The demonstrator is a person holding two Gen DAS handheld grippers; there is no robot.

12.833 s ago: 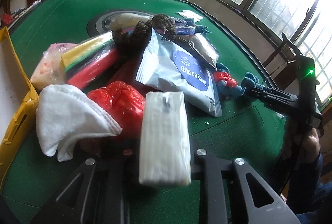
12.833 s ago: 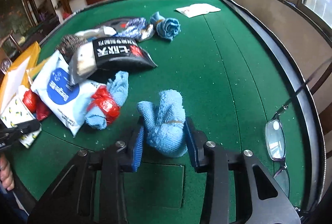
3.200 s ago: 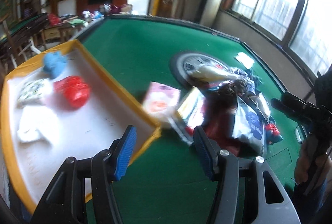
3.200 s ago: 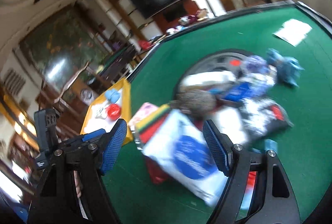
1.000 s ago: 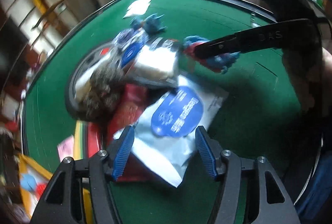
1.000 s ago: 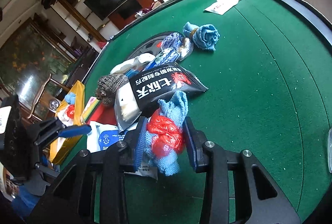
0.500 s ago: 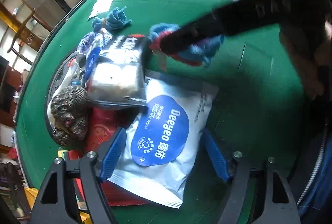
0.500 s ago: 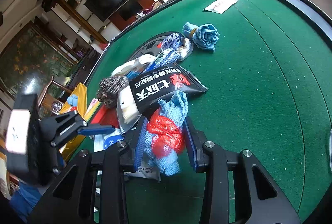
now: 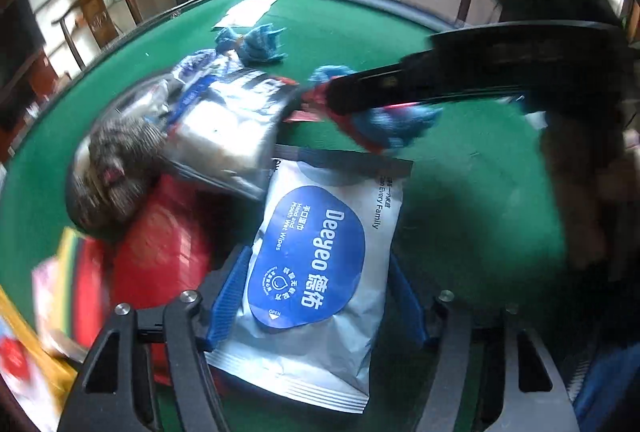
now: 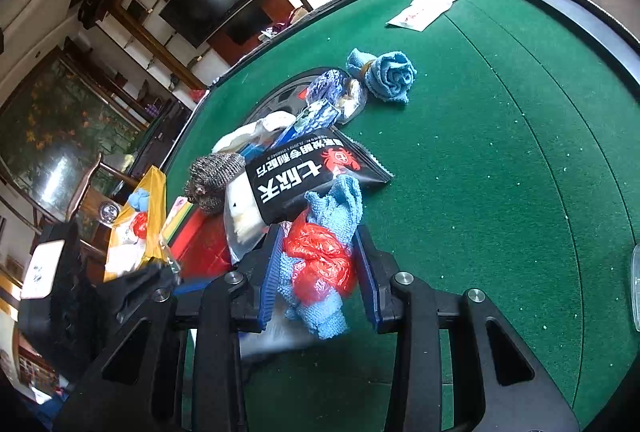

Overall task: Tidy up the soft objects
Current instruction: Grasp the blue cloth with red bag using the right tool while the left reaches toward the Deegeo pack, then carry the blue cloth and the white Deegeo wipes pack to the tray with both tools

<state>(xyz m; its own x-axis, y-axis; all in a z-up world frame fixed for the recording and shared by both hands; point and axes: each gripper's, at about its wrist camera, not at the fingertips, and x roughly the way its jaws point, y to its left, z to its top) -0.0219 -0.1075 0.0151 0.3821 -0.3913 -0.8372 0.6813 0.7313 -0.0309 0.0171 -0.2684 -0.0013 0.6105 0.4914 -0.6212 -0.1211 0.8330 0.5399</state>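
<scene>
Evidently the sorting was midway, with both hands picking from the heap on the green table (image 10: 500, 160) at once. The right gripper (image 10: 318, 264) was clamped on a blue cloth bundle (image 10: 328, 228) wrapped in red plastic, just near of the black snack bag (image 10: 304, 180); its pads pressed the bundle from both sides. The left gripper (image 9: 316, 296) straddled the white wipes pack (image 9: 320, 272), which lay flat at the near edge of the heap, partly over a red packet (image 9: 160, 232). Its jaws were closing, the pack between them, yet a sliver of gap showed at each blue pad, so no grip seemed made. Farther off lay a metal scourer (image 10: 214, 176) and a second rolled blue cloth (image 10: 390, 74). To the far left stood the yellow tray (image 10: 154, 200), already holding a few soft things.

I judged the next move to need the left fingers (image 9: 228, 296) to finish pinching the pack across its width, firmly enough that the slippery film would not slide, then a lift clear of the packet beneath. The right bundle needed only carrying to the tray, past the left gripper.
</scene>
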